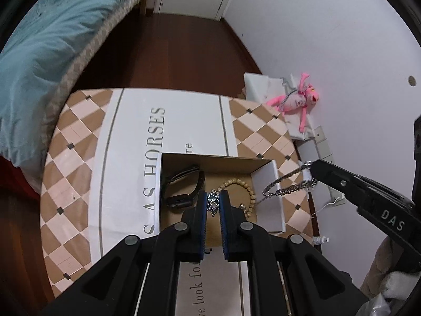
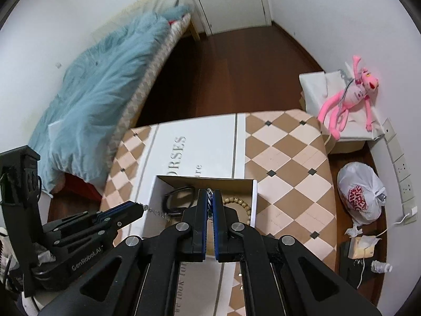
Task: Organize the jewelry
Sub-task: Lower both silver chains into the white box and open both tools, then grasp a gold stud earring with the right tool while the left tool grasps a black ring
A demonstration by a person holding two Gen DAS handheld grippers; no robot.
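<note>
1. A surface covered in a tan-and-cream diamond cloth with a white printed band is carrying an open cardboard box; dark wooden floor is running beyond it to a white door.
2. A bed with a blue blanket is lying along the left side, and a pink plush toy is sprawling on a white box by the wall at the right.
3. Inside the box a black watch is lying beside a wooden bead bracelet.
4. The left gripper is pinching a silver chain above the box, its jaws closed on a sparkly section.
5. The right gripper is gripping the other end of the chain, jaws closed on it; the chain is hanging slack between the two, over the box's right wall.
6. Only the right wrist view is showing a white plastic bag with red print, a tissue box and wall sockets on the far right.
7. Only the left wrist view is showing the chain's drooping loops plainly.
</note>
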